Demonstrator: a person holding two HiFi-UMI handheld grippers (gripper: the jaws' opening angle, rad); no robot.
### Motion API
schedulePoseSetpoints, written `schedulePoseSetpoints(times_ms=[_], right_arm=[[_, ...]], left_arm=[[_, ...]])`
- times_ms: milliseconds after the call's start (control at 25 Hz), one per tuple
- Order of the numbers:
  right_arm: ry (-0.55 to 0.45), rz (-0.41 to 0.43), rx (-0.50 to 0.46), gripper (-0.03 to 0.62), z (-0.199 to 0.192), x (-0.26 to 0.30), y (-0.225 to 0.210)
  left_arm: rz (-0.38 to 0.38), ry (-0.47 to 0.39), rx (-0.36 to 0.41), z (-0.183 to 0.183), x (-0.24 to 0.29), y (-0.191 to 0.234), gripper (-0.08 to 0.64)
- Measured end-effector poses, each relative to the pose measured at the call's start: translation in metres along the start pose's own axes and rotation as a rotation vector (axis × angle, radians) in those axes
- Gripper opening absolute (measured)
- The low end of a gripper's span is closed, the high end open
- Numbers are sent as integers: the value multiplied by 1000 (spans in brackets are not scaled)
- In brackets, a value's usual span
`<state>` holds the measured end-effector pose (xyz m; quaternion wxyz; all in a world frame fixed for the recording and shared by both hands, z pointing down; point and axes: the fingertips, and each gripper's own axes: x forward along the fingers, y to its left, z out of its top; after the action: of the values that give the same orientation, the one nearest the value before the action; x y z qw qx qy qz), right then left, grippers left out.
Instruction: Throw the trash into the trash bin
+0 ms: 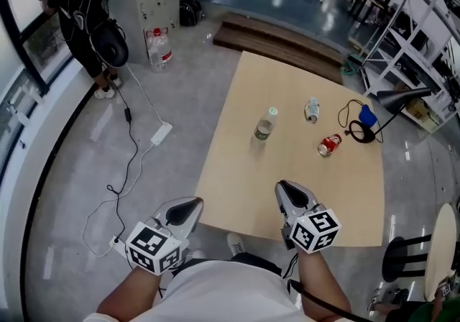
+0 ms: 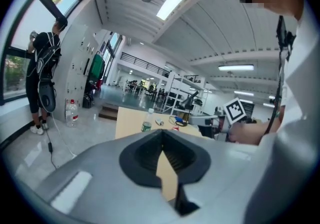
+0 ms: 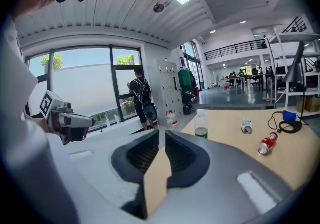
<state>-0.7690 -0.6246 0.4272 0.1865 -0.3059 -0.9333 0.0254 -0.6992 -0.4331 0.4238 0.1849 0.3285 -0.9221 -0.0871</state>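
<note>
The left gripper (image 1: 188, 205) is empty, jaws pressed together. The right gripper (image 1: 286, 190) is empty, jaws slightly parted. The can (image 1: 330, 144) on the table (image 1: 287, 202) appears light, thin-walled and apt to roll; grip it across mid-body.

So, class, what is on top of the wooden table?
An upright bottle, a small bottle and a red can on their sides, a black cable. The right gripper covers part of the near edge.
</note>
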Motion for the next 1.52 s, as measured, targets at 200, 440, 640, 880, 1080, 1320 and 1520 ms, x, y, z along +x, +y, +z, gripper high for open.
schedulePoseSetpoints(times_ms=[200, 440, 640, 880, 1080, 1320, 1520], right_arm=[[6, 15, -27, 57, 12, 29, -30], [29, 74, -59, 72, 14, 54, -50], [50, 118, -60, 78, 7, 70, -62], [52, 160, -94, 95, 9, 91, -75], [42, 172, -95, 125, 17, 110, -88], [36, 177, -110, 155, 26, 141, -101], [40, 178, -115, 172, 29, 159, -108]], left_arm=[[80, -10, 15, 14, 21, 14, 3], [118, 15, 34, 22, 45, 10, 3], [176, 46, 29, 24, 57, 16, 3], [238, 52, 18, 28, 74, 21, 3], [253, 77, 1, 21, 91, 14, 3], [244, 126, 42, 17, 114, 2, 3], [242, 128, 42, 20, 130, 2, 3]])
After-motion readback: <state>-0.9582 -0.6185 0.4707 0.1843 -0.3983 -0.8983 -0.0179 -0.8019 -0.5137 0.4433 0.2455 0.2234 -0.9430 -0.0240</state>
